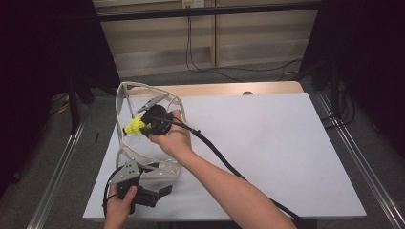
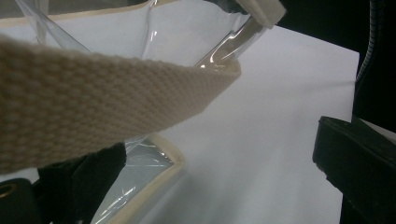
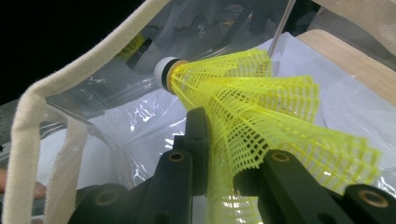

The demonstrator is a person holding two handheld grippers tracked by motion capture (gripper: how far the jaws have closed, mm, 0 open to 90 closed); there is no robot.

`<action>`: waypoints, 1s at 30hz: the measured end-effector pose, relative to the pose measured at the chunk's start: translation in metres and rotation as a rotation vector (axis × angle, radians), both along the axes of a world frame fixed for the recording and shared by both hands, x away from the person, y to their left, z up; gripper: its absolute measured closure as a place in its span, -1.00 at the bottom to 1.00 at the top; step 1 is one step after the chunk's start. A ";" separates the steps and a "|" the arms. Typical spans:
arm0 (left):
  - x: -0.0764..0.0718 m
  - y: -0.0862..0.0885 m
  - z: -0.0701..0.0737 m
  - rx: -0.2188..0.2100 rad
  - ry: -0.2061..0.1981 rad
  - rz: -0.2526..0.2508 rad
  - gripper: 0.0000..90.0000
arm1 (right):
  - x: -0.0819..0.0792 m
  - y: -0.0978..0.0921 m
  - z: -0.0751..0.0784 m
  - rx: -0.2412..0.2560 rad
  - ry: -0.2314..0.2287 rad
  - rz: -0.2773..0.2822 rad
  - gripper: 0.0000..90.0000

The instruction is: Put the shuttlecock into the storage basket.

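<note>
A yellow mesh shuttlecock with a white cork tip is clamped by its skirt in my right gripper. It is held inside the mouth of a clear plastic bag with cream fabric trim, standing at the left of the table. My left gripper is at the bag's near bottom corner with its jaws wide apart. The bag's trimmed corner lies between them, and a cream webbing strap crosses just above the jaws.
A white sheet covers the wooden table. My right gripper's black cable trails across it toward the near edge. Metal rails run along both sides, with dark floor and cables beyond.
</note>
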State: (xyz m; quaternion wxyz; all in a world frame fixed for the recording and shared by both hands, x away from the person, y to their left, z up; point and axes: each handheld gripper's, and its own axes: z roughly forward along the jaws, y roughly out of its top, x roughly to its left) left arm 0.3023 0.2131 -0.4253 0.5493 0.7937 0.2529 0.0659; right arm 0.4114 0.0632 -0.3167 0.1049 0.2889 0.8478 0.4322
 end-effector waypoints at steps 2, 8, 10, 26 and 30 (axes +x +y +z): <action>0.000 0.000 0.000 -0.002 0.001 -0.001 -0.94 | -0.001 0.002 0.000 -0.001 -0.005 -0.003 0.76; 0.000 0.000 0.000 -0.003 -0.002 -0.003 -0.94 | 0.001 0.004 -0.004 -0.001 0.008 -0.004 0.76; 0.000 0.000 0.000 -0.002 -0.005 -0.002 -0.94 | 0.002 0.006 -0.006 0.001 0.007 -0.003 0.76; 0.000 0.001 -0.001 -0.002 -0.004 -0.002 -0.93 | 0.010 0.012 -0.025 -0.013 0.047 -0.014 0.76; 0.000 0.001 -0.001 -0.001 -0.004 -0.003 -0.93 | 0.011 0.012 -0.028 -0.013 0.049 -0.015 0.76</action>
